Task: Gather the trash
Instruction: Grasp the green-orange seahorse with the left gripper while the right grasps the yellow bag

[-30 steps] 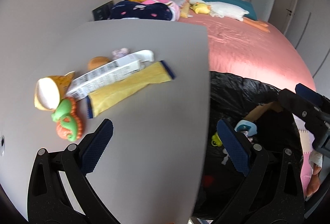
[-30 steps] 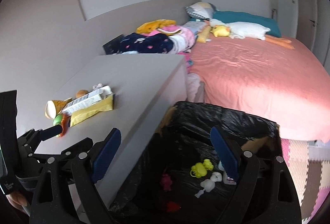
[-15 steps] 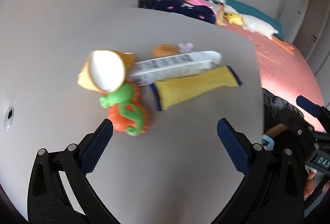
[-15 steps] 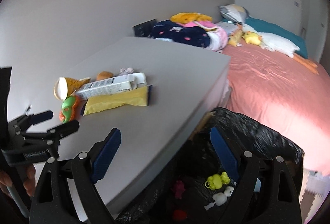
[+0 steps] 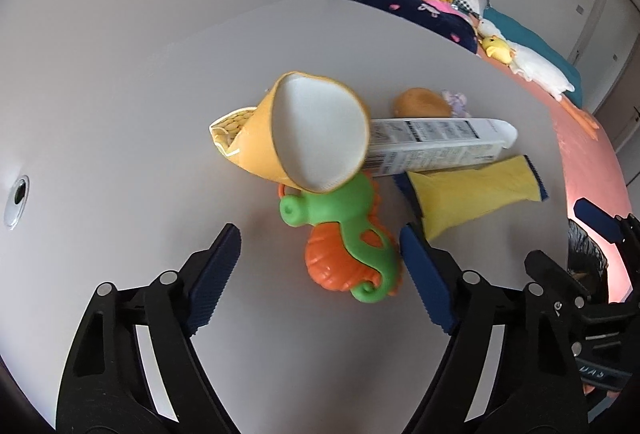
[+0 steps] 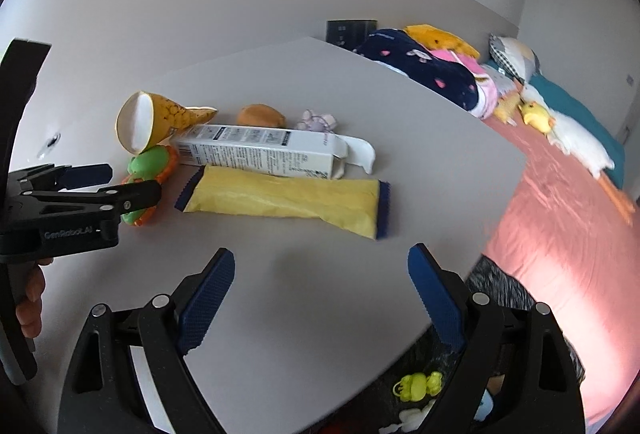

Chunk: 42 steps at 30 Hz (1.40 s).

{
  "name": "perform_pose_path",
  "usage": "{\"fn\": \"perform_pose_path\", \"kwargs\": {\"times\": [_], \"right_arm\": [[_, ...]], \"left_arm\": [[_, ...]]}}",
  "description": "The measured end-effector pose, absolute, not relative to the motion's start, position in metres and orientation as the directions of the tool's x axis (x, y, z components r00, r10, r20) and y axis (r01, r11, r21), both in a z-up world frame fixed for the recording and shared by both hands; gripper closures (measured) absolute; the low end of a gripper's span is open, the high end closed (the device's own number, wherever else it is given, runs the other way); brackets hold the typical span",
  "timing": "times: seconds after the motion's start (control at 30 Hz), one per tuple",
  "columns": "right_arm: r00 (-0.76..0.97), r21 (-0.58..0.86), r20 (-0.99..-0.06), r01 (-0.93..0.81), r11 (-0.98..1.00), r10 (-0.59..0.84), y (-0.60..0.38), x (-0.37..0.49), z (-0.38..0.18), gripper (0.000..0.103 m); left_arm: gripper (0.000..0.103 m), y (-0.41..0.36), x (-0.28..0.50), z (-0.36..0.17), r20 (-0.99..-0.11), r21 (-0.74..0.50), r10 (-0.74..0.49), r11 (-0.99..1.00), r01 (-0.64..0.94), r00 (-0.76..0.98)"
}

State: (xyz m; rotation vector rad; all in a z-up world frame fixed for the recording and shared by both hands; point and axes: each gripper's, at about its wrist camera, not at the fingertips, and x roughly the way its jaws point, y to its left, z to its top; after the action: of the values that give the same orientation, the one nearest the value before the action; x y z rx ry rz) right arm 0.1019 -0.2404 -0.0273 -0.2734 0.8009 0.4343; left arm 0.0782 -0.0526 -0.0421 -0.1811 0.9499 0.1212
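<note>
On the grey table (image 5: 400, 46) lies a heap of trash: an orange paper cup (image 5: 316, 138) on its side, a long white carton (image 5: 436, 146), a yellow wrapper (image 5: 476, 194) and a green-and-orange seahorse toy (image 5: 348, 254). My left gripper (image 5: 320, 274) points down at the seahorse. Its jaws are closing with the toy between them, and the pads stand clear of it. My right gripper (image 6: 322, 294) hangs open over bare table, just short of the yellow wrapper (image 6: 284, 198), with nothing between its fingers. The left gripper (image 6: 116, 182) also shows in the right wrist view.
A black trash bag (image 6: 500, 290) gapes below the table's right edge, with a yellow frog toy (image 6: 418, 386) inside. Behind the carton sit a small brown lump (image 5: 420, 102) and a purple scrap (image 5: 456, 102). Beyond lie a pink bed (image 6: 560, 218), plush toys and clothes.
Both grippers have swung left, away from the trash bag and over the table, closer to the heap. The left jaws have narrowed around the seahorse toy.
</note>
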Motion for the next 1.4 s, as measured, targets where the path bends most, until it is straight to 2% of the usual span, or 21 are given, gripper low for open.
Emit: {"fn": "perform_pose_path", "kwargs": {"times": [0.17,0.3,0.57,0.63,0.7,0.77,1.0,1.4], "right_arm": [[0.614,-0.136,-0.750,-0.507,0.851,0.246,-0.222,0.114,-0.030,0.015],[0.613,-0.195,-0.754,-0.552,0.811,0.236,-0.206,0.120,-0.033,0.015],[0.567,-0.240,-0.778,-0.665,0.707,0.270,-0.175,0.130,-0.042,0.015],[0.538,-0.212,-0.792,-0.686,0.696,0.289,-0.173,0.135,-0.041,0.023],[0.476,-0.136,-0.816,-0.709,0.692,0.328,-0.173,0.144,-0.040,0.035],[0.443,-0.092,-0.829,-0.711,0.697,0.343,-0.173,0.150,-0.039,0.039],[0.391,-0.007,-0.842,-0.696,0.718,0.371,-0.175,0.143,-0.040,0.066],[0.414,0.115,-0.804,-0.595,0.796,0.426,-0.192,0.127,-0.037,0.085]], "left_arm": [[0.030,-0.052,0.087,-0.046,-0.823,-0.082,0.035,0.980,-0.180,0.566],[0.039,-0.045,0.093,-0.044,-0.825,-0.079,0.045,0.978,-0.193,0.564],[0.039,-0.024,0.090,-0.043,-0.829,-0.074,0.056,0.975,-0.209,0.557],[0.039,-0.020,0.088,-0.043,-0.831,-0.069,0.063,0.974,-0.215,0.553],[0.039,-0.017,0.086,-0.043,-0.833,-0.070,0.065,0.973,-0.221,0.550],[0.039,-0.016,0.088,-0.043,-0.834,-0.076,0.061,0.972,-0.223,0.548],[0.039,-0.014,0.085,-0.043,-0.829,-0.083,0.056,0.972,-0.222,0.556],[0.039,-0.019,0.062,-0.030,-0.777,-0.077,0.094,0.967,-0.242,0.622]]}}
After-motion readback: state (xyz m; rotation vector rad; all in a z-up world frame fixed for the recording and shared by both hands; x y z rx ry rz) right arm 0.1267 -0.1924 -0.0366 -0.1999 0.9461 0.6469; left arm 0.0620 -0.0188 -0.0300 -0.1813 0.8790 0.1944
